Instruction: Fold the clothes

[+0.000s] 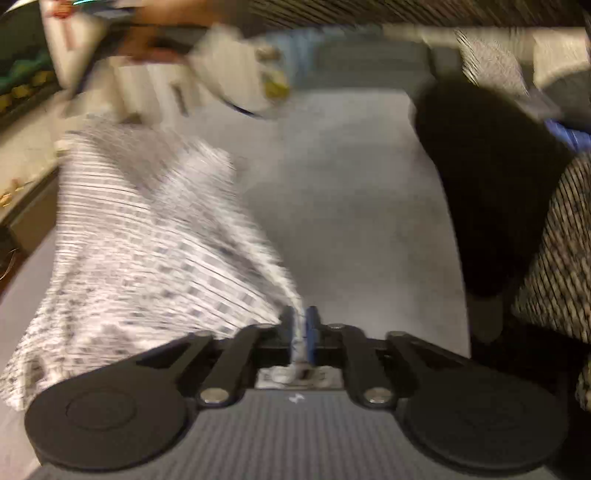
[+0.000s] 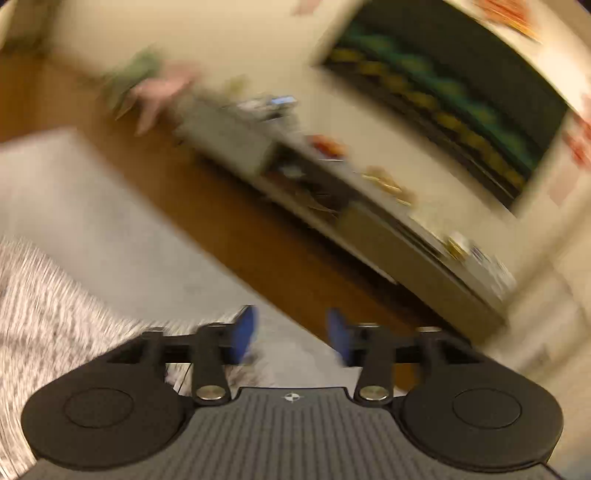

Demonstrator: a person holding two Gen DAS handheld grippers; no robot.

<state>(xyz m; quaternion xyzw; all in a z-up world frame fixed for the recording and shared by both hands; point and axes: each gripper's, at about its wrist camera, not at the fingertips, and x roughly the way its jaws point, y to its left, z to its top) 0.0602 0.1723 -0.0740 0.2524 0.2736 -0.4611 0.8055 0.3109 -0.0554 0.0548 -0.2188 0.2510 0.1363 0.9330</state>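
The grey sofa (image 1: 351,206) fills the middle of the left wrist view, its seat running from 6 o'clock up toward 12, and the whole scene is streaked with blur. Across the seat's left half, from 9 o'clock down to the centre bottom, lies the white patterned garment (image 1: 147,236), printed with fine dark lines and small checks; one corner of it narrows to a twist that runs straight into the left tongs (image 1: 300,332). Those tongs stand narrow, their blue pads (image 1: 313,328) close on either side of that pinch of cloth, which looks gripped between them. At 3 o'clock a black garment (image 1: 484,192) drapes over the seat's right side, and a dark-striped speckled fabric (image 1: 554,258) sits just beside it at the edge. At 11 o'clock a person's arm (image 1: 162,33) reaches in above a pale blurred shape that cannot be identified. In the right wrist view the same patterned garment (image 2: 48,314) shows at 8 o'clock on a pale surface, next to wooden floor (image 2: 229,229). A low open cabinet (image 2: 332,192) crosses from 11 to 4 o'clock, its shelf holding small items too smeared to name. The right tongs (image 2: 291,336) stand wide, blue pads (image 2: 245,332) well apart, with nothing between them.
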